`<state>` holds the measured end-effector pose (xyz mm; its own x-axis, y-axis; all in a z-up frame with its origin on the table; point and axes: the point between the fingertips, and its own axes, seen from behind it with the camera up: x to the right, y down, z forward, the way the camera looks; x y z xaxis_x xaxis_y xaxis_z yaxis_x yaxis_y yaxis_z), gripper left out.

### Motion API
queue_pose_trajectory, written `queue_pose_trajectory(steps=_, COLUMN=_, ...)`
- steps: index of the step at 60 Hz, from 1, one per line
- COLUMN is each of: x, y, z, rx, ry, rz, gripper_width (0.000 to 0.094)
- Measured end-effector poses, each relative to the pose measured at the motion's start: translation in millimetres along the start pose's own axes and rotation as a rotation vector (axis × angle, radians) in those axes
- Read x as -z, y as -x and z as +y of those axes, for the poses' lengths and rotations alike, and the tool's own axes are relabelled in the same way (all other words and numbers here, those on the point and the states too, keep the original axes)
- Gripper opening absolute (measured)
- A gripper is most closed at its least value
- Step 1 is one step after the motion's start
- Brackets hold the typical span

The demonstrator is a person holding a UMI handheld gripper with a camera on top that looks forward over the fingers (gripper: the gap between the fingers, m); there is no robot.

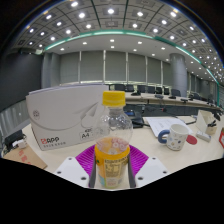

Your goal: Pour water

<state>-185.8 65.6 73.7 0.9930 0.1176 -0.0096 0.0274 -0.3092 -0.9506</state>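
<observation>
A clear plastic bottle with a yellow cap and an orange-yellow label stands upright between my fingers. My gripper is shut on the bottle's lower body, with the purple pads flanking it on both sides. The bottle's base is hidden behind the fingers, so I cannot tell whether it rests on the table. A white mug with a blue pattern stands on the table beyond the fingers to the right.
A large white cardboard box sits just behind the bottle to the left. Papers lie behind the mug. A white object stands further right. Office chairs and a long desk line the back of the room.
</observation>
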Motion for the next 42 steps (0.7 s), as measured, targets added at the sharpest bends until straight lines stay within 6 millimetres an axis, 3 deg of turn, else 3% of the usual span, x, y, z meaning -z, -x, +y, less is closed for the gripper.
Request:
queue_pose_trajectory(steps=10, x=2, y=2, z=-20, rx=-0.092, ry=0.012, rz=-0.062, gripper_width=0.0409)
queue_pose_trajectory(steps=17, x=5, y=0, z=-62, rx=-0.311, ry=-0.009, rz=-0.135, gripper_width=0.0408)
queue_pose_trajectory(steps=20, x=7, y=-5, z=-90, rx=-0.454, ry=-0.022, rz=-0.182, gripper_width=0.0407)
queue_pose_trajectory(steps=31, x=-7, y=-45, z=-166, rx=-1.019, ry=-0.075, rz=-0.353, gripper_width=0.0406)
queue_pose_trajectory(steps=36, x=-19, y=-74, z=-176, rx=-1.282, ry=-0.064, rz=-0.41, gripper_width=0.0407)
queue_pose_trajectory(steps=37, x=-12, y=-78, z=-183, rx=-1.331, ry=-0.061, rz=-0.42, gripper_width=0.0406)
queue_pose_trajectory(steps=40, x=-35, y=-95, z=-176, rx=-1.467, ry=-0.062, rz=-0.434, gripper_width=0.0407)
queue_pose_trajectory(steps=41, x=-26, y=-101, z=-179, rx=-1.516, ry=-0.057, rz=-0.446, gripper_width=0.0406)
queue_pose_trajectory(steps=42, x=-40, y=-104, z=-175, rx=-1.553, ry=-0.061, rz=-0.452, gripper_width=0.0407)
